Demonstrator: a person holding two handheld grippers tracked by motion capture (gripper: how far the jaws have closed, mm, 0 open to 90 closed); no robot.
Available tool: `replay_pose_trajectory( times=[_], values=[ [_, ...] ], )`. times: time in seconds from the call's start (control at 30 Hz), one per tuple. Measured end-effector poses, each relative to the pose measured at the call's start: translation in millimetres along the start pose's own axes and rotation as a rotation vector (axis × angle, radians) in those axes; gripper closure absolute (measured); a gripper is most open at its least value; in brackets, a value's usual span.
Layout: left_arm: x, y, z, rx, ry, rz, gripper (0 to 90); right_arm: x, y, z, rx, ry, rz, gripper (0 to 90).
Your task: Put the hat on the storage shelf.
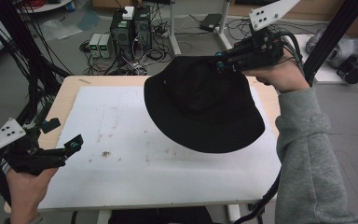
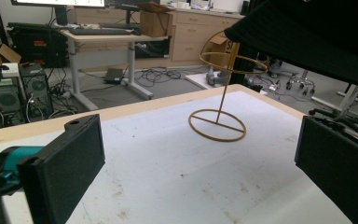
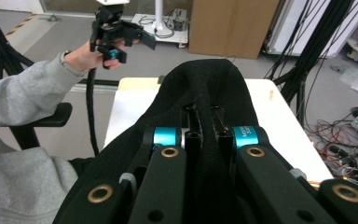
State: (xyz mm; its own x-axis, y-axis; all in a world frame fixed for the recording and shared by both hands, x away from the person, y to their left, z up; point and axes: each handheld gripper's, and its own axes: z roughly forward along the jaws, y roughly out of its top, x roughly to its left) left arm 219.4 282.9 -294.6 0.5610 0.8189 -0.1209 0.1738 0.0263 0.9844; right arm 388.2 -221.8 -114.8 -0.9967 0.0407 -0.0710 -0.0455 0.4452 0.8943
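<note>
From the high view, your right tool (image 1: 220,64) is clamped shut on the rim of the black bucket hat (image 1: 200,107) and holds it in the air above the far right part of the bench (image 1: 121,140), the brim drooping down and toward you. Your left tool (image 1: 65,135) hangs at the near left corner, jaws apart with nothing between them. The white mat is stained but bare under the hat. Computer boxes and cables sit on the floor beyond the far edge, clear of your work.

In the left gripper view, the two black pads stand wide apart and grip nothing. Between them, farther along the bench, stands a thin wire hat stand (image 2: 219,93), a ring base, an upright rod and a ring on top. The hat's brim hangs at the upper right, above and just beside that stand. The stand looks light and easy to tip, so I judge it the one thing to mind.

In the right gripper view, the jaws pinch a fold of the hat's fabric (image 3: 205,107) tight. The cloth is soft, light and floppy and will sag from a single grip; taking the opposite brim with your free tool would spread it.
</note>
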Motion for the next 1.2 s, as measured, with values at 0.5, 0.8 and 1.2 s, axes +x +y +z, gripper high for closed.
replay_pose_trajectory(
  times=[0.5,0.8,1.2],
  values=[
    [8.4,-3.7,-7.8,-0.007,0.032,-0.020,1.7,-46.1,5.4,-4.7,-0.043,-0.043,0.025,87.5],
    [6.7,-4.5,-14.1,-0.003,0.045,-0.013,1.7,-75.0,-5.8,-7.3,-0.036,-0.126,0.067,87.5],
    [3.8,-5.8,-16.4,0.007,0.049,-0.009,1.7,-105.5,-19.7,-3.5,-0.035,-0.230,0.116,87.5]
  ],
)
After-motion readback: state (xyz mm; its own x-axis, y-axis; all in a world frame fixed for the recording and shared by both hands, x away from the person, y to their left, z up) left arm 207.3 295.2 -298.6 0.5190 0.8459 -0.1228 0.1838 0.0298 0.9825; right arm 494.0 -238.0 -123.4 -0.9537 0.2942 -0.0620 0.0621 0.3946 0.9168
